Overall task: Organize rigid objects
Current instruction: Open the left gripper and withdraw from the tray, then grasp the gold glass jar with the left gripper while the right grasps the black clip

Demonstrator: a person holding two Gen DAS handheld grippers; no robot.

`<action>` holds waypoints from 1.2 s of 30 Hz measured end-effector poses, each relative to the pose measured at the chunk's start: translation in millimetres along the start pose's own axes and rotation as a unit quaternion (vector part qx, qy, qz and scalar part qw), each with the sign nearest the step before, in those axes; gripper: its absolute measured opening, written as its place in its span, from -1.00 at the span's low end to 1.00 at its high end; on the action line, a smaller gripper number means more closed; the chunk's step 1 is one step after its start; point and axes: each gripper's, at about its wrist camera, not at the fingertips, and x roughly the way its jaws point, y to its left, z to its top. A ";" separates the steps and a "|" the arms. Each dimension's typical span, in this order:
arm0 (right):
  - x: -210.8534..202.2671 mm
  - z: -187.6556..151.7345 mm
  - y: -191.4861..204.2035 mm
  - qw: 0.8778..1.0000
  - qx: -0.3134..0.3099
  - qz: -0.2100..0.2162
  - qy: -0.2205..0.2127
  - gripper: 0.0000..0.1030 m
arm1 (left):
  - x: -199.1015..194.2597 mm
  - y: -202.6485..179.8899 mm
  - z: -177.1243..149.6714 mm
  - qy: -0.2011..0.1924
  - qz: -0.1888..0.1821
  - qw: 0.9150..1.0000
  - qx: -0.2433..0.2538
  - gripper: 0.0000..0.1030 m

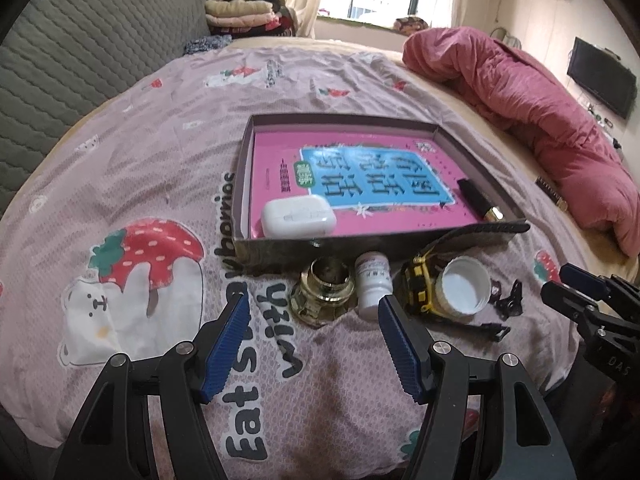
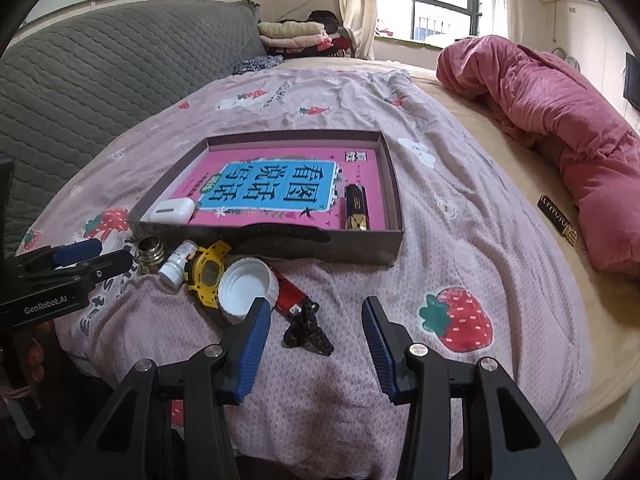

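A shallow cardboard box [image 1: 256,130] [image 2: 394,216] lies on the bed, holding a pink book [image 1: 276,148], a white earbud case [image 1: 298,216] [image 2: 168,211] and a black-gold lipstick [image 1: 478,199] [image 2: 355,210]. In front of the box lie a small glass bottle [image 1: 322,292] [image 2: 150,250], a white pill bottle [image 1: 372,280] [image 2: 176,266], a yellow watch [image 1: 418,284] [image 2: 206,272], a white lid [image 1: 464,286] [image 2: 244,288], a red tube [image 2: 290,294] and a black clip [image 1: 508,300] [image 2: 306,330]. My left gripper [image 1: 314,308] is open just before the glass bottle. My right gripper [image 2: 316,312] is open above the black clip.
A rolled pink duvet [image 1: 540,96] [image 2: 560,128] lies along the right side of the bed. A grey quilted headboard [image 1: 80,60] [image 2: 100,80] rises at the left. Folded blankets [image 1: 244,14] are stacked by the window. A small dark label [image 2: 558,220] lies on the beige sheet.
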 end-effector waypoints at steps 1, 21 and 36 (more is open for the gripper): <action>1.4 -0.6 0.2 1.000 -0.001 0.001 0.004 -0.08 | 1.0 0.2 -0.4 0.002 0.000 1.000 0.000 0.33; 32.2 -15.5 9.2 0.998 -0.031 -0.002 0.051 -0.08 | 16.4 3.7 -2.7 0.025 -0.015 1.000 -0.012 0.33; 50.4 -16.1 10.6 0.998 -0.037 -0.008 0.052 -0.08 | 33.5 5.5 0.4 0.033 -0.020 0.999 -0.020 0.33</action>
